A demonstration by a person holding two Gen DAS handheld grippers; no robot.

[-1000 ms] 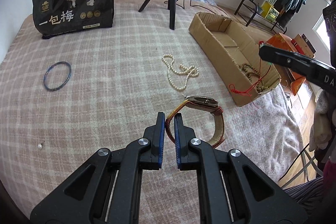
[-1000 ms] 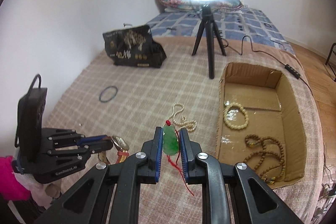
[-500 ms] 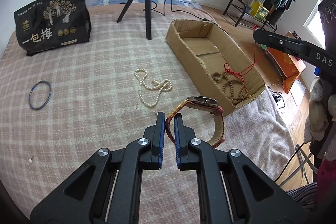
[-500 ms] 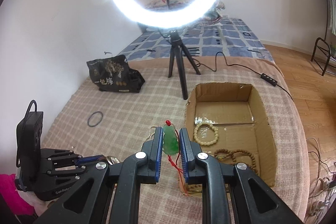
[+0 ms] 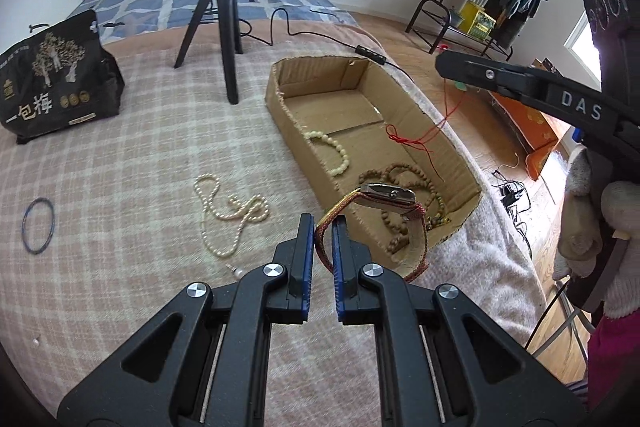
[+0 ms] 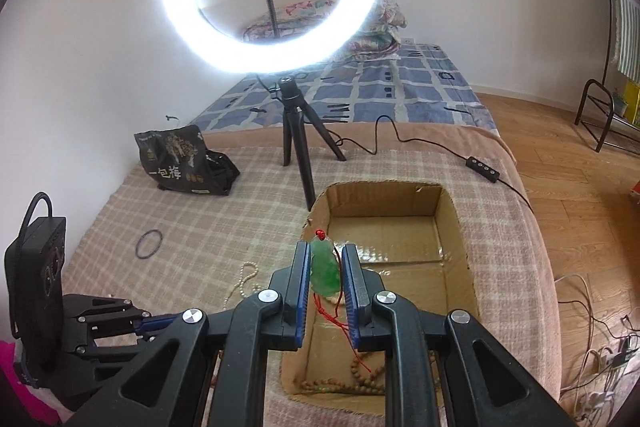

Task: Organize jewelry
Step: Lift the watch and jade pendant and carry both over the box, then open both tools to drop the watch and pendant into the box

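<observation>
My left gripper [image 5: 322, 227] is shut on the woven strap of a wristwatch [image 5: 386, 195], which hangs just over the near corner of the cardboard box [image 5: 294, 131]. My right gripper [image 6: 326, 259] is shut on a green jade pendant [image 6: 325, 267] with a red cord, held above the box [image 6: 460, 227]. The red cord [image 5: 416, 143] trails down into the box in the left wrist view. Inside lie a cream bead bracelet [image 5: 334, 155] and brown bead strands [image 5: 404, 175]. A pearl necklace [image 5: 230, 215] and a dark bangle [image 5: 38, 225] rest on the plaid blanket.
A ring light on a black tripod [image 6: 296, 147] stands behind the box, its cable [image 6: 480, 163] running right. A black printed bag [image 5: 52, 79] sits at the back left. A small pearl [image 5: 238, 273] lies near my left fingers. The bed edge drops to wooden floor on the right.
Both grippers have moved toward and over the cardboard box, carrying the watch and the pendant. The red cord now hangs inside the box. Both grips are unchanged.
</observation>
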